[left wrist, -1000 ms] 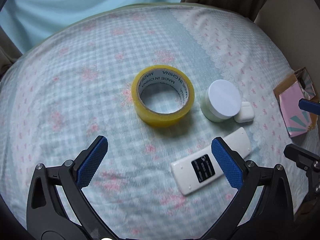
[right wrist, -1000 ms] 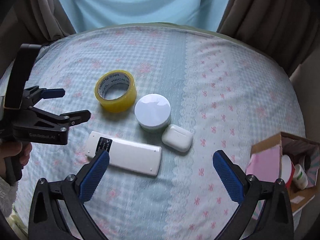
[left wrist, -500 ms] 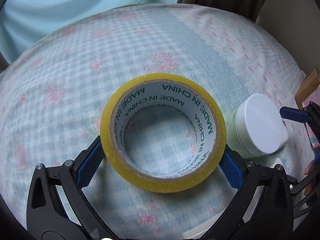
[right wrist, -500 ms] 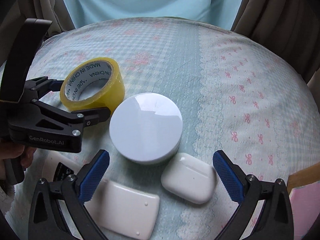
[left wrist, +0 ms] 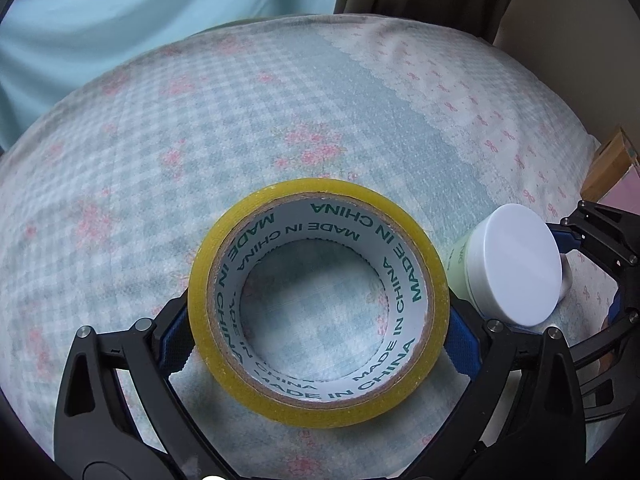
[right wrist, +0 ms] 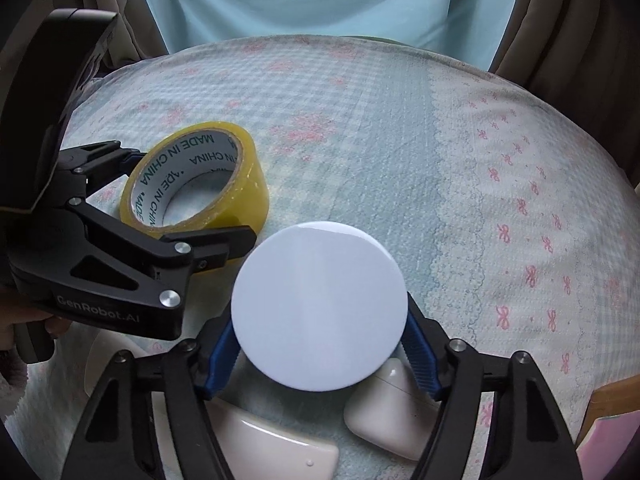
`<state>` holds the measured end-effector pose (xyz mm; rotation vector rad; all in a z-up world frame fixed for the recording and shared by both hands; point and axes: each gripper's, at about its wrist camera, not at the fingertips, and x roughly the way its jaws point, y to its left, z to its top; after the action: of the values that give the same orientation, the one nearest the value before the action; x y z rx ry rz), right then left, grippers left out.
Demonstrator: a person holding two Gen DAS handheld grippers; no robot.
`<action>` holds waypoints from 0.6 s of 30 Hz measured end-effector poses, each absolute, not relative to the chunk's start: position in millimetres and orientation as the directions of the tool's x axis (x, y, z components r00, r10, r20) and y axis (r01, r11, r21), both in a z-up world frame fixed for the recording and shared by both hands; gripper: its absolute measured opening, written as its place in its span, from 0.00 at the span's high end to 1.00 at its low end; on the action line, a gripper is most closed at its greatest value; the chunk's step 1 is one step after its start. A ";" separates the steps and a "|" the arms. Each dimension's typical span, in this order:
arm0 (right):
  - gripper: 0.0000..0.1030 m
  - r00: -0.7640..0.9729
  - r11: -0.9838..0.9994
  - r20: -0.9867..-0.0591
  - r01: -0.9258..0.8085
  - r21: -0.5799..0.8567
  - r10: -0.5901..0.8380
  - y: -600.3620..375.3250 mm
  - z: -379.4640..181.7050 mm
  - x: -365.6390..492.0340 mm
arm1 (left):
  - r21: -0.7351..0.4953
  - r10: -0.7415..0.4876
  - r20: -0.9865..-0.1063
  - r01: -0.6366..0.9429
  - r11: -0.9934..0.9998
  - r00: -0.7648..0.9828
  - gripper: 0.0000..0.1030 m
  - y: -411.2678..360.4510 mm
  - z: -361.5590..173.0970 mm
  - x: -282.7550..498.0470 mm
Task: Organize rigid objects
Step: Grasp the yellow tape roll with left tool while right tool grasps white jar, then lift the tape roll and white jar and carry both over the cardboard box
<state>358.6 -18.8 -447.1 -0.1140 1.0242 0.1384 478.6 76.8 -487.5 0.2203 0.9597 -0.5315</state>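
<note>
Left tool [left wrist: 318, 344] straddles the roll of yellow tape [left wrist: 318, 302], one blue pad against each outer side of the roll; fingers closed in to the roll's width and gripping it. The roll lies flat on the checked, flower-printed cloth [left wrist: 280, 112], hole up, "MADE IN CHINA" printed round the inner core. Seen from the right wrist, the tape [right wrist: 196, 188] sits to the left with the left tool [right wrist: 176, 204] reaching in from the left edge, one finger on the near side of the roll and one on the far side. Right tool [right wrist: 320, 354] is closed onto the round white-lidded jar [right wrist: 320, 306]; both blue pads press against its sides below the lid. In the left wrist view the jar [left wrist: 516, 266] stands just right of the tape, close beside it, pale green body under a white lid, with the right tool [left wrist: 592, 264] behind it. White earbud case [right wrist: 390, 416] lies just beside the jar on its near right side, partly under the lid's edge in view. A white remote [right wrist: 276, 448] lies flat near the jar on the near left, one end visible only. A cardboard box [left wrist: 610, 168] stands at the cloth's right edge; its contents cannot be made out.
</note>
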 end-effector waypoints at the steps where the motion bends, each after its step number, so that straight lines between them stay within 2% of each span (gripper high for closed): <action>1: 0.35 0.511 0.986 -0.857 -0.166 -0.029 0.061 -18.8 -446.9 358.9 | -0.051 -0.331 -0.823 0.521 0.852 0.461 0.05 78.7 -486.8 475.6; 12: 0.35 0.513 0.986 -0.855 -0.164 -0.013 0.074 -16.6 -434.5 354.3 | -0.050 -0.335 -0.807 0.510 0.859 0.486 0.05 87.6 -463.7 461.8; 18: 0.35 0.521 0.990 -0.850 -0.139 0.000 0.073 -18.4 -400.6 343.1 | -0.065 -0.336 -0.800 0.485 0.872 0.497 0.05 101.3 -426.8 448.3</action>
<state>343.1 -18.4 -400.6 -0.0711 1.0149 0.1274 448.3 101.3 -426.8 0.1777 0.9260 -0.5005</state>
